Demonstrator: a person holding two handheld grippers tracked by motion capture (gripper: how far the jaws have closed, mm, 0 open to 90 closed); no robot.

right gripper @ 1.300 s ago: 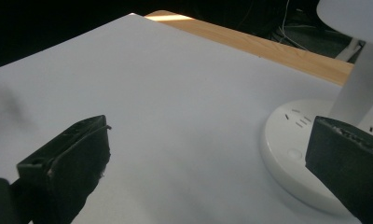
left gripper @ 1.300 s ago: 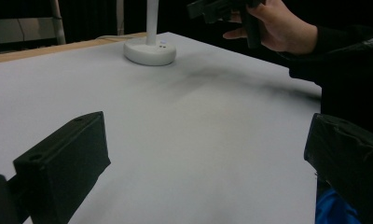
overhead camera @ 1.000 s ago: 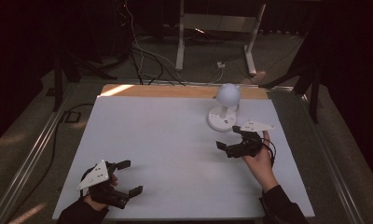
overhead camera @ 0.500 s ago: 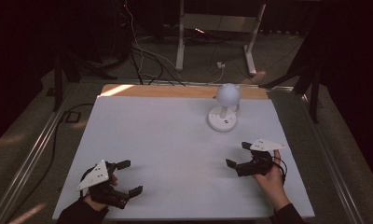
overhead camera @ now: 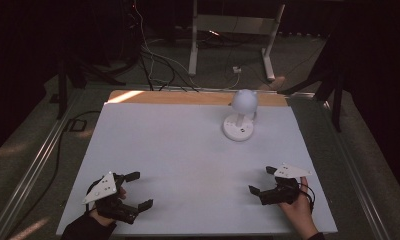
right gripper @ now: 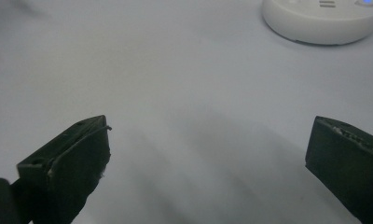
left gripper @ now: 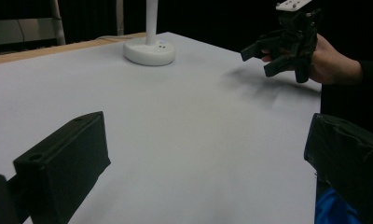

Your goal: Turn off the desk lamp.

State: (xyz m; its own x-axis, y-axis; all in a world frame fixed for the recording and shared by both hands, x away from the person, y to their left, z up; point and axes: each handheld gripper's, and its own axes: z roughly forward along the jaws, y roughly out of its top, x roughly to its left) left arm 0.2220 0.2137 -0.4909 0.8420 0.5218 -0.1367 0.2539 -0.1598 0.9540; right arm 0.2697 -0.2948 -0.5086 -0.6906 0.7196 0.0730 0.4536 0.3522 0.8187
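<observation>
A small white desk lamp (overhead camera: 240,115) with a round base and a domed head stands at the back right of the white table (overhead camera: 188,150). Its base appears in the left gripper view (left gripper: 149,50) and the right gripper view (right gripper: 324,18). My left gripper (overhead camera: 139,189) rests near the front left corner, jaws wide apart, nothing between them. My right gripper (overhead camera: 262,180) sits near the front right edge, held by a hand, jaws spread and empty; the right gripper (left gripper: 264,58) also appears far off in the left gripper view.
A wooden strip (overhead camera: 188,97) runs along the table's far edge. Behind it are cables (overhead camera: 158,65) on the floor and a white metal stand (overhead camera: 233,30). Metal rails (overhead camera: 33,170) flank the table's sides.
My right gripper has pulled back from beside the lamp toward the front right edge of the table. The left gripper has stayed in place.
</observation>
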